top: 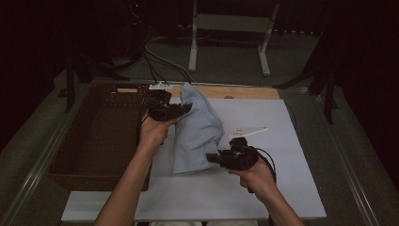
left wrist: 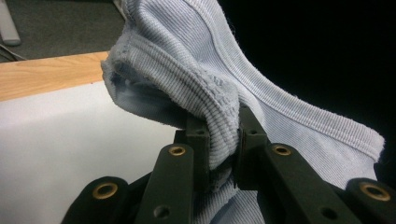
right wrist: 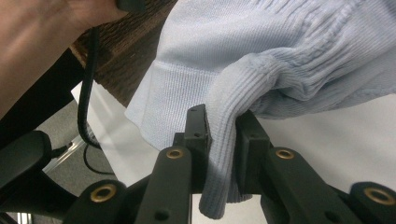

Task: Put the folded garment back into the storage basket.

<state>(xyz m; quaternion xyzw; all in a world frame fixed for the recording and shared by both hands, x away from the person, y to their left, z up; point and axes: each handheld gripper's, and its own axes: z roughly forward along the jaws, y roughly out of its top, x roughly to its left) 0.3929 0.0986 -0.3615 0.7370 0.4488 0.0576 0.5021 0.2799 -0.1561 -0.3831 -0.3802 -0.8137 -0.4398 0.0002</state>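
White board (top: 263,188) on the table (top: 339,155) carries a garment (top: 197,136).

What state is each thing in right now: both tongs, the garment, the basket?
Left tongs: shut on a bunched ribbed edge of the light blue garment, held up near the far edge of the white board.
Right tongs: shut on another ribbed edge, lower and nearer the person.
Light blue garment: lifted, crumpled, draping between the two grips; lower part rests on the board.
Wicker basket: upright left of the board; contents too dark to tell.
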